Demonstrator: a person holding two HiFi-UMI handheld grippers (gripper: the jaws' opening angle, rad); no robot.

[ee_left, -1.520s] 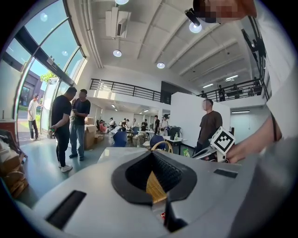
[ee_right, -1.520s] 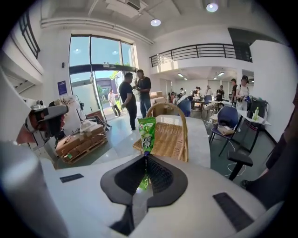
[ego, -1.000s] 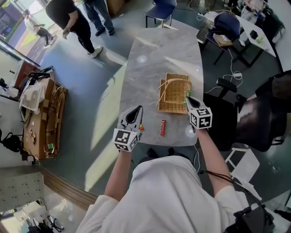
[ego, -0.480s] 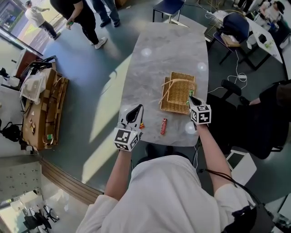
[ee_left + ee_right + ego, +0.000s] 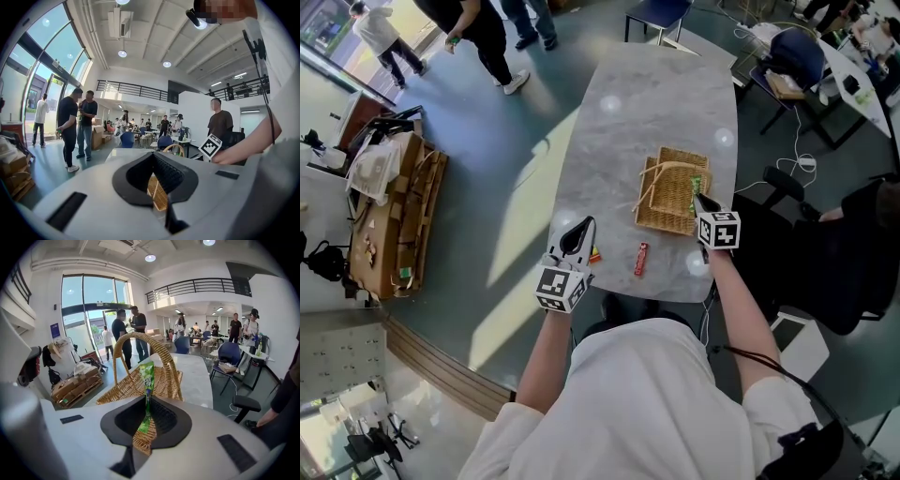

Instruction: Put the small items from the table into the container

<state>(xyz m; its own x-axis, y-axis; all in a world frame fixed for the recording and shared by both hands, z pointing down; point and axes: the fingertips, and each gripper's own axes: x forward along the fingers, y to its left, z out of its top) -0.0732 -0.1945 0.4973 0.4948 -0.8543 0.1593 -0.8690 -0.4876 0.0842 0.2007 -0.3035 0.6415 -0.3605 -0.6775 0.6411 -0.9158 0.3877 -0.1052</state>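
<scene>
My right gripper [image 5: 701, 200] [image 5: 146, 420] is shut on a green snack packet [image 5: 696, 185] [image 5: 147, 376], which sticks up out of the jaws over the right side of the wicker basket [image 5: 673, 192] [image 5: 140, 383]. The basket stands on the grey marble table [image 5: 628, 122], its hoop handle [image 5: 161, 345] upright. A red bar [image 5: 640, 259] lies on the table near the front edge. A small red and yellow item [image 5: 594, 255] lies just right of my left gripper [image 5: 574, 242] [image 5: 157, 187], whose jaws are shut with nothing between them. The basket [image 5: 157, 194] shows through them.
The table's front edge runs just below the red bar. A black chair [image 5: 853, 253] stands to the right and a cardboard stack [image 5: 389, 225] on the floor to the left. People [image 5: 478, 33] stand beyond the far end of the table.
My right gripper has come down with the green packet, closer over the basket's right side. The left gripper has stayed where it was.
</scene>
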